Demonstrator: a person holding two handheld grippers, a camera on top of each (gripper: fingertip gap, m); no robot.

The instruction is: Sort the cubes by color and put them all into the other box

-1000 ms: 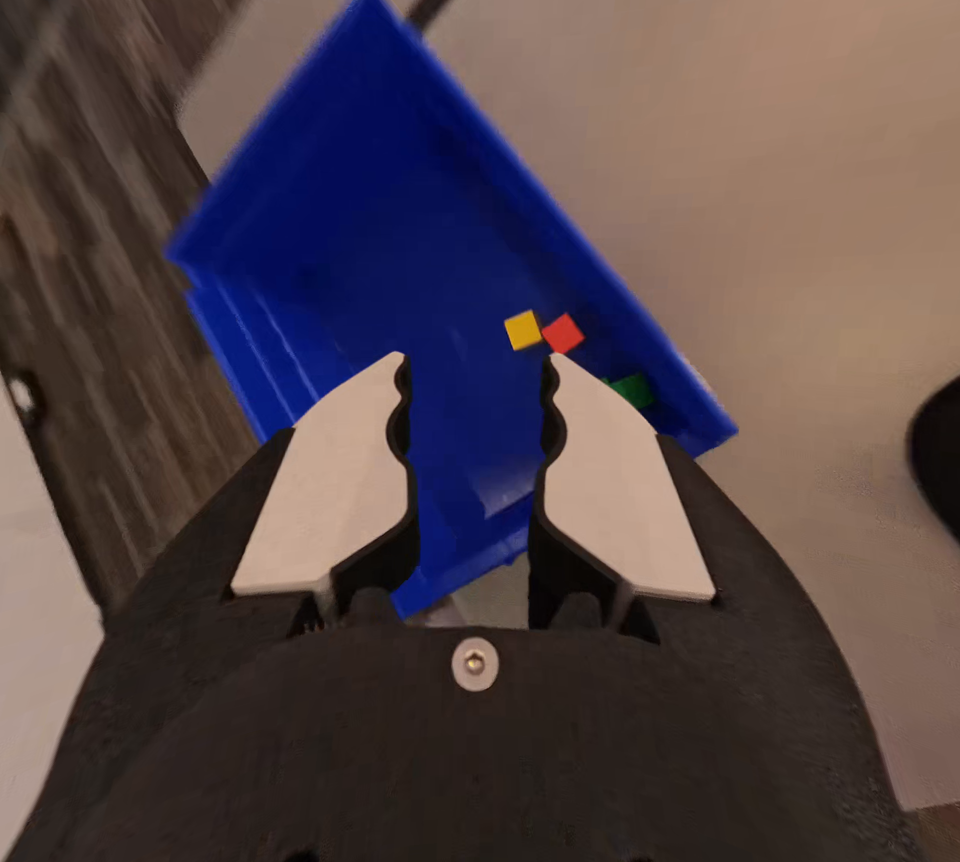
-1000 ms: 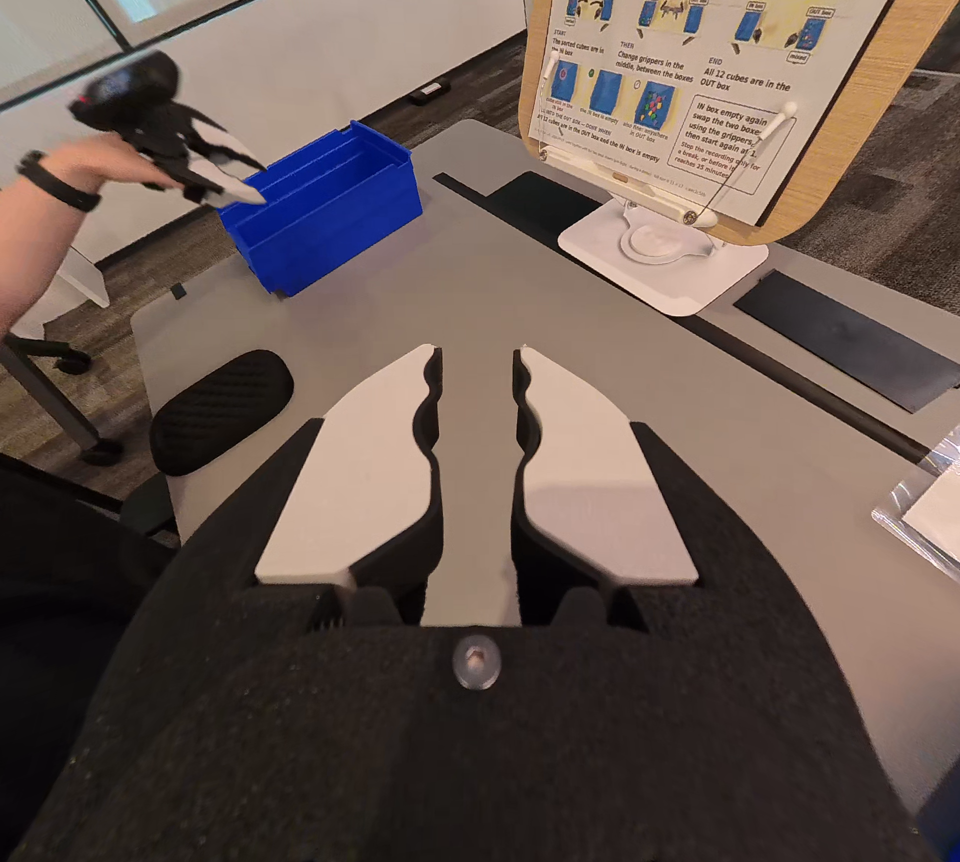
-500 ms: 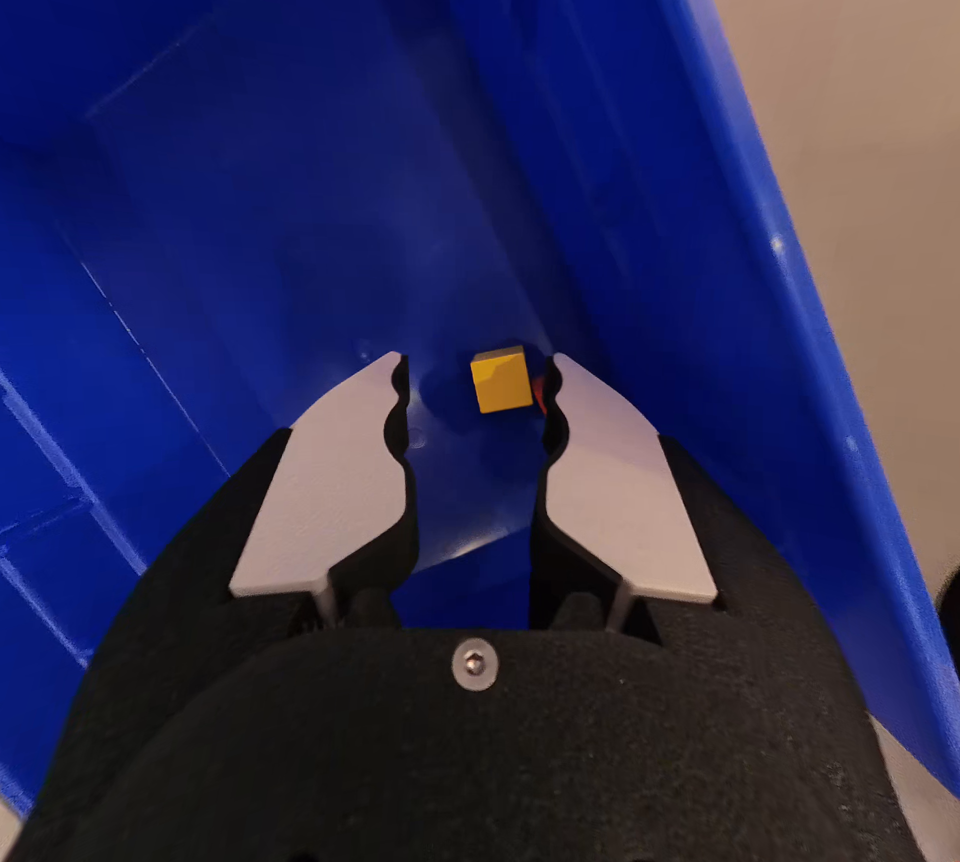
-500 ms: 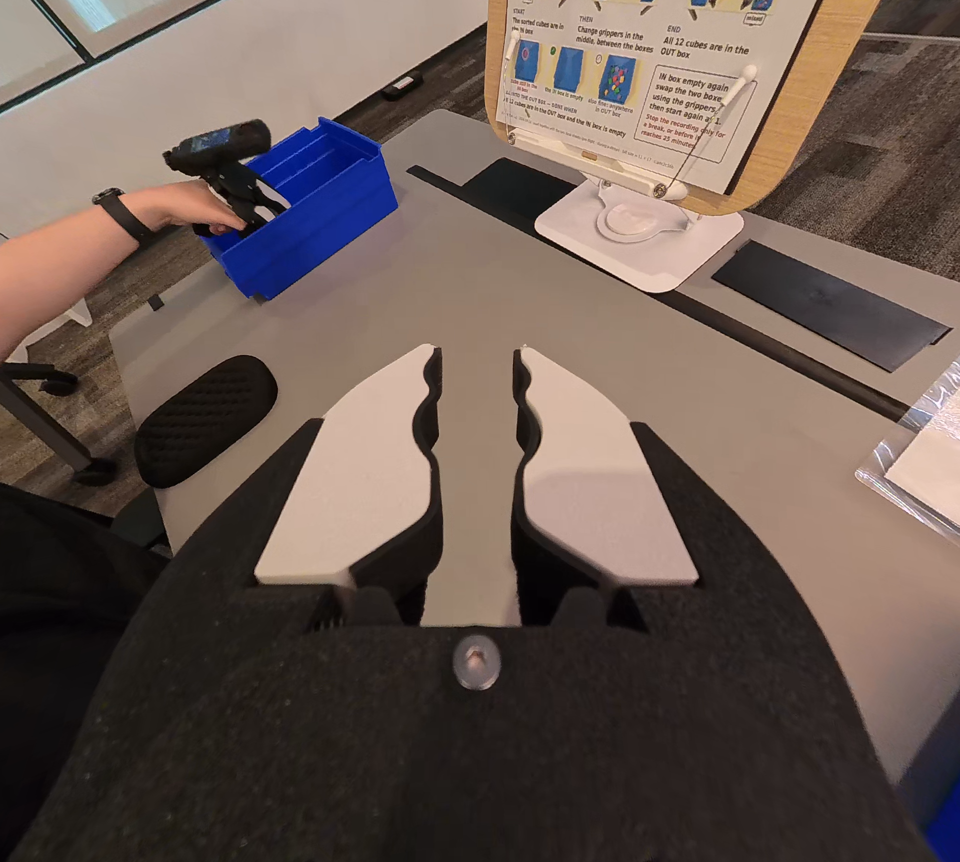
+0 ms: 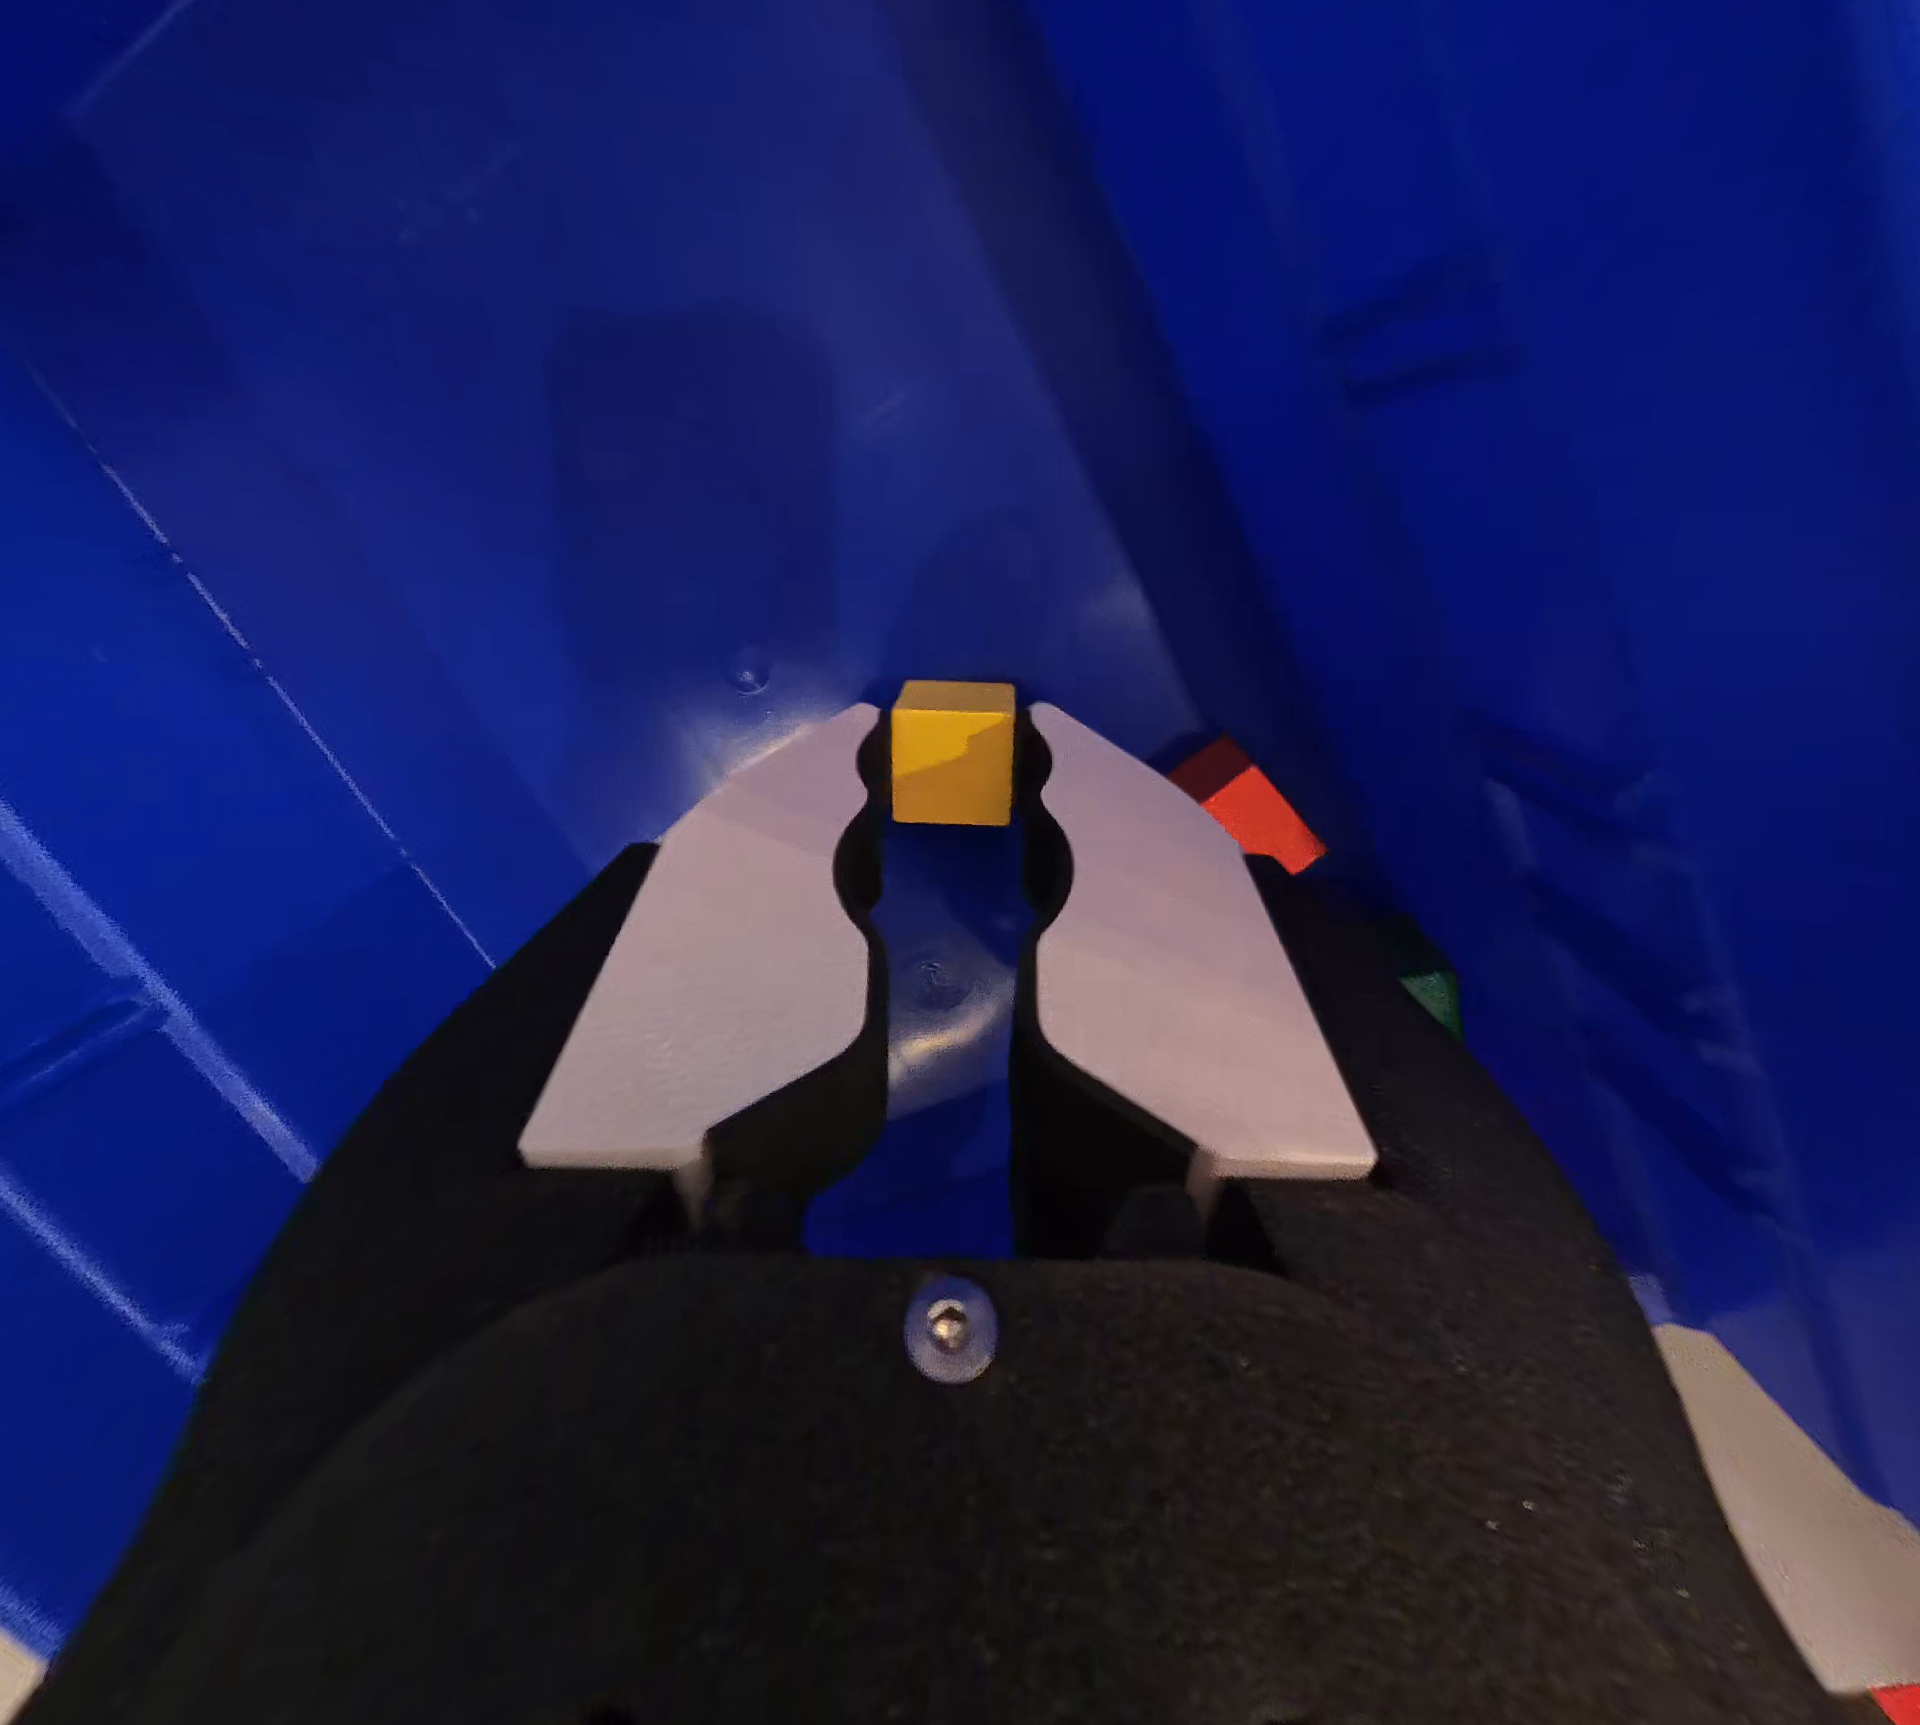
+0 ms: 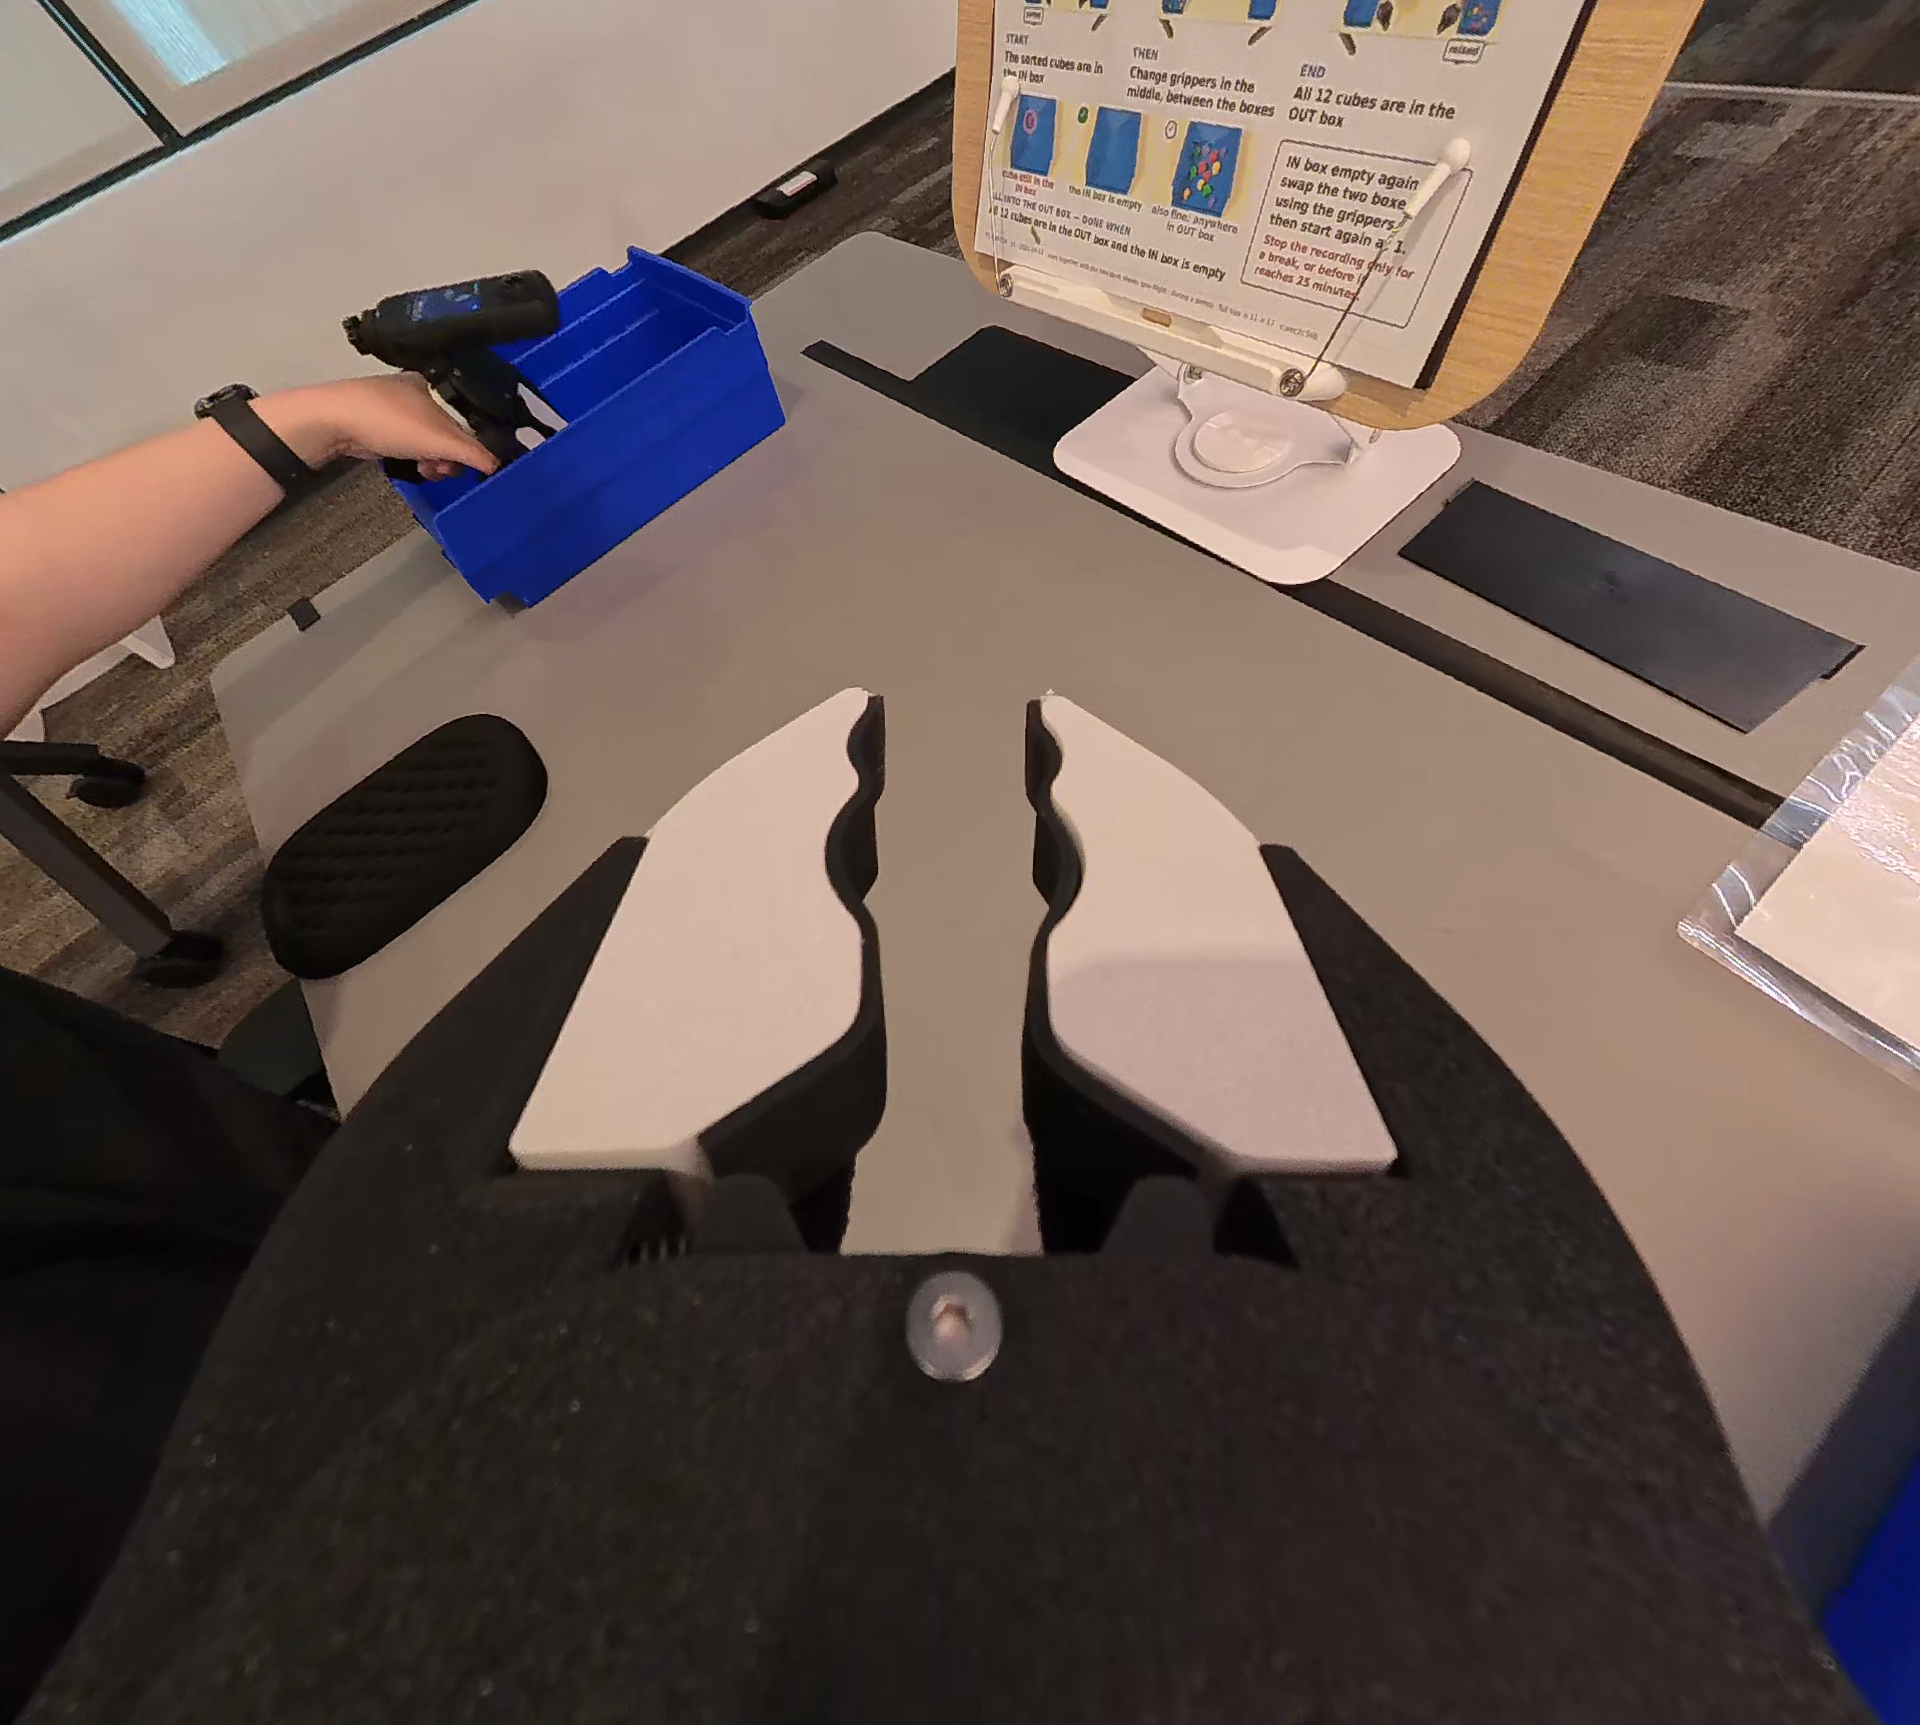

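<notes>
Cubes sit low inside the blue box (image 5: 436, 387), seen from within by the left wrist view. Nearest, the left gripper (image 5: 952, 745) has its two white fingers (image 5: 727, 958) pressed against both sides of a yellow cube (image 5: 952, 753), pinching it at the very tips just above the box floor. Just right of the right finger lies a red cube (image 5: 1247, 802), and nearer along that same side a green cube (image 5: 1432, 1000) peeks out from behind the black gripper body, close to the right wall of the box. A further scrap of red shows at the bottom right corner of the view; what it belongs to cannot be told.

From the right wrist view, the right gripper (image 6: 954, 719) hovers over the bare grey table (image 6: 935, 595) with its fingers spread apart and nothing between them. Left of it, at the near table edge, is a black padded armrest (image 6: 400, 844). Farther off to the left stands the blue box (image 6: 623, 439) near the table's left edge, with a person's hand (image 6: 395, 434) holding the left gripper (image 6: 520, 428) dipped into its near end. At the far right stands an instruction board (image 6: 1299, 65) on a white base (image 6: 1257, 470), with a black mat (image 6: 1621, 605) lying to its right.
</notes>
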